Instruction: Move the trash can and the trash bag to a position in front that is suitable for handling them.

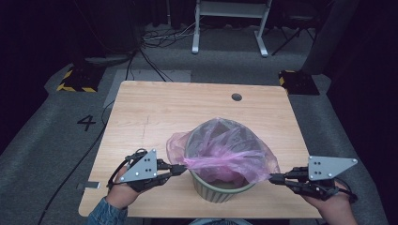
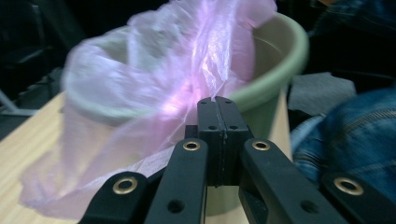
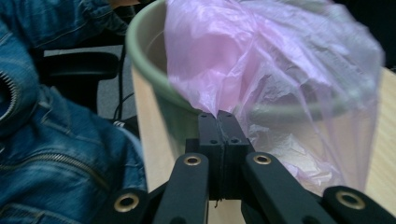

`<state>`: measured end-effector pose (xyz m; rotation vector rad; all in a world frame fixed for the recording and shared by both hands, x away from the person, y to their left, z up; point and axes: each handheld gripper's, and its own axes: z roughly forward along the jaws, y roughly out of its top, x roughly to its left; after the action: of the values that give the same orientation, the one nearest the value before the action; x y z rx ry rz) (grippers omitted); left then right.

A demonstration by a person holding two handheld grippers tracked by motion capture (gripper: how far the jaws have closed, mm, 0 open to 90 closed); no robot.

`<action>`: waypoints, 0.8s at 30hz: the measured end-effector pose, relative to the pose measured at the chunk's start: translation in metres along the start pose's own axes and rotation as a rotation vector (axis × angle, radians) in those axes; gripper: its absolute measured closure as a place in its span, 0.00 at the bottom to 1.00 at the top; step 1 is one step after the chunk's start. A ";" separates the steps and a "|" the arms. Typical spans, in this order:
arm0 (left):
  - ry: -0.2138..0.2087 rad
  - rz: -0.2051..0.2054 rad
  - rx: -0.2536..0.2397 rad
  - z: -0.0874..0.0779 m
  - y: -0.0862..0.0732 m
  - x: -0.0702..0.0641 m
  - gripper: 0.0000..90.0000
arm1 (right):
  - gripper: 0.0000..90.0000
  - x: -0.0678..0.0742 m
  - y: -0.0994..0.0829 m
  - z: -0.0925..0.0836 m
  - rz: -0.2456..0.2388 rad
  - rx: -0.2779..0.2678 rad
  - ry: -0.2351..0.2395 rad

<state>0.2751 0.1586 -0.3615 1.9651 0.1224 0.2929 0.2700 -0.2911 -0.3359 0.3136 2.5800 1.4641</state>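
Note:
A pale green bin (image 1: 220, 192) stands near the wooden table's front edge, with a thin pink plastic bag (image 1: 225, 150) draped inside it and over its rim. My left gripper (image 1: 184, 168) is at the bin's left side, shut on a pulled-out strip of the bag. My right gripper (image 1: 272, 178) is at the bin's right side, shut on the bag's edge there. In the left gripper view the closed jaws (image 2: 217, 105) pinch the pink film (image 2: 163, 70) just below the green rim (image 2: 275, 70). In the right gripper view the jaws (image 3: 218, 119) pinch the bag (image 3: 261, 60) beside the rim (image 3: 144, 51).
The table (image 1: 155, 112) has a small round hole (image 1: 236, 97) near its far edge. A white frame (image 1: 230, 18), cables and a yellow-black striped base (image 1: 77, 79) stand on the floor beyond. A denim sleeve (image 3: 56, 140) is close behind the bin.

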 end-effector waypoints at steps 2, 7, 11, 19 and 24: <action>-0.032 0.005 0.001 0.002 -0.004 -0.003 1.00 | 1.00 0.004 -0.004 0.001 -0.001 0.008 0.013; -0.098 0.004 0.011 0.008 -0.014 -0.007 1.00 | 1.00 0.009 -0.016 0.008 0.005 0.025 0.059; -0.132 0.013 0.051 0.019 -0.019 -0.010 1.00 | 1.00 0.009 -0.029 0.021 0.027 0.069 0.098; -0.122 -0.050 0.121 0.038 -0.044 0.000 1.00 | 1.00 0.001 -0.050 0.042 0.064 0.145 0.089; -0.111 -0.079 0.163 0.046 -0.058 0.004 1.00 | 1.00 -0.007 -0.065 0.052 0.105 0.161 0.070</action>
<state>0.2938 0.1415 -0.4313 2.1270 0.1559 0.1245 0.2825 -0.2828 -0.4179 0.4320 2.7837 1.3232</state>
